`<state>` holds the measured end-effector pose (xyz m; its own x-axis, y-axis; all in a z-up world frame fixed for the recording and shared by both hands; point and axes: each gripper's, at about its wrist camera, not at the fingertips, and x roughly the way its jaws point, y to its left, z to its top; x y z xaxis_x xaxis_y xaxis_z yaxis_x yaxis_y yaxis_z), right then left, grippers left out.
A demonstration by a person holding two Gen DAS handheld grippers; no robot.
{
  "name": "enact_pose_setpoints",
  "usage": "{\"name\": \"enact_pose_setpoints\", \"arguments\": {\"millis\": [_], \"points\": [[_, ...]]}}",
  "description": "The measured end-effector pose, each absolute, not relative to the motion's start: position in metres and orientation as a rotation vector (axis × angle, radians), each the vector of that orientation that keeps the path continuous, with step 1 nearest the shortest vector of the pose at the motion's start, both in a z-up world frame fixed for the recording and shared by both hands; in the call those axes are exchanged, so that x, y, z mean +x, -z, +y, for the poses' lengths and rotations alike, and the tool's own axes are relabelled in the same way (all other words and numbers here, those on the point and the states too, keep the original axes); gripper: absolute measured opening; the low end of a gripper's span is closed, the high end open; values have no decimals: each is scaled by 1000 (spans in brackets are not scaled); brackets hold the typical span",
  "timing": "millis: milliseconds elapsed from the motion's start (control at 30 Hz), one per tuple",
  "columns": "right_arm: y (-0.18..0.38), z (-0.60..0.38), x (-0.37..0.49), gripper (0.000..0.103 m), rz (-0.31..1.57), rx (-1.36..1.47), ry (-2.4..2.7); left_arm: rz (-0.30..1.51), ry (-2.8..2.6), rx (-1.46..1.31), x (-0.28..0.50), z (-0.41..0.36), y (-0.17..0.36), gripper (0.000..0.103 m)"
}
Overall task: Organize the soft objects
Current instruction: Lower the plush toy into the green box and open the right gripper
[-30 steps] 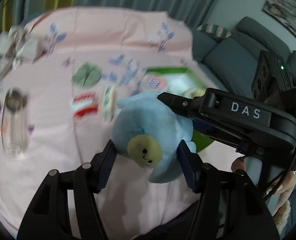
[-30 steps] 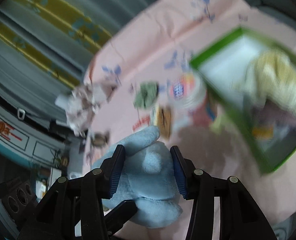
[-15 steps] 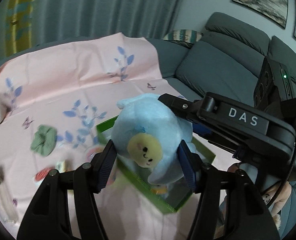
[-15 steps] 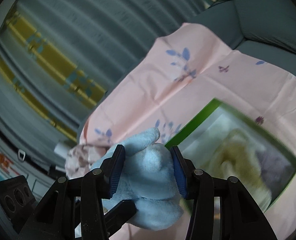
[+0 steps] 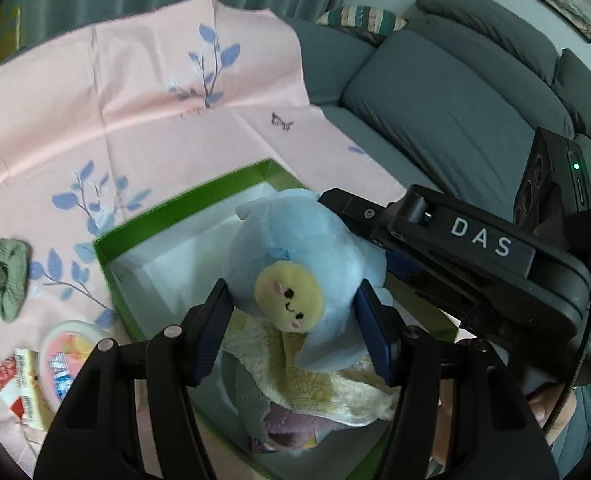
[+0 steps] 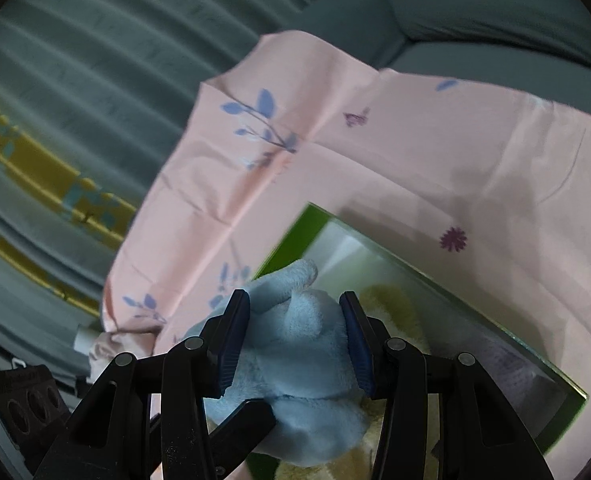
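Observation:
A light blue plush toy [image 5: 307, 264] with a yellow face hangs above the green box [image 5: 183, 208], held from two sides. My left gripper [image 5: 291, 320] is shut on its lower body, pads pressing both flanks. My right gripper [image 6: 295, 340] is shut on the same plush toy [image 6: 299, 336] from the other side; its black body crosses the right of the left wrist view. Inside the green box [image 6: 295, 236] lie a cream fluffy towel [image 5: 327, 388] and a purplish soft item [image 5: 291, 428].
A pink floral cloth [image 5: 95, 120] covers the table. On it, left of the box, lie a green scrunchie [image 5: 5, 280], a round tin [image 5: 63, 356] and a small packet [image 5: 25, 392]. A grey sofa [image 5: 455, 100] stands behind; curtains [image 6: 75, 100] hang at the back.
Both grippers carried the plush toy across the cloth to above the green box. The scrunchie, tin and packets slid to the left of the view. Both grips are unchanged.

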<state>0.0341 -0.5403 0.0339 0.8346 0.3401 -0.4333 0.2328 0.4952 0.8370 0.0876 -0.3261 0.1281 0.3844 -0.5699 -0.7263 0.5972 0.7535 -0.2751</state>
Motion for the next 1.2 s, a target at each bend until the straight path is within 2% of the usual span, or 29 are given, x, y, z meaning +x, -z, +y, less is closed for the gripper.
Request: {"name": "enact_pose_setpoints", "arguments": {"millis": [300,500,600,633,700,733,967,1033,1100,1200], "points": [[-18,-536,41,50,693,1071,-28,969,708,39,93,-328,-110,63],[-36,-534,29,50,676,1027,-2,948,720,39,85,-319,-127,64],[-47,-533,19,54,654,1000,19,934,722,29,79,-310,-138,66],[-50,-532,14,54,647,999,19,929,721,30,76,-306,-142,68],[-58,-532,5,54,622,1015,-14,920,711,31,72,-298,-149,85],[-64,-532,-2,55,607,1017,-35,912,705,29,70,-294,-152,86],[-98,-526,-37,70,529,944,-1,884,650,-8,58,-254,-172,92],[-106,-519,-39,81,519,918,-18,871,632,-26,54,-239,-176,94],[-111,-510,-40,83,523,892,-22,869,602,-33,52,-227,-178,100],[-116,-496,-36,86,540,862,-36,868,551,-60,49,-202,-178,101]]}}
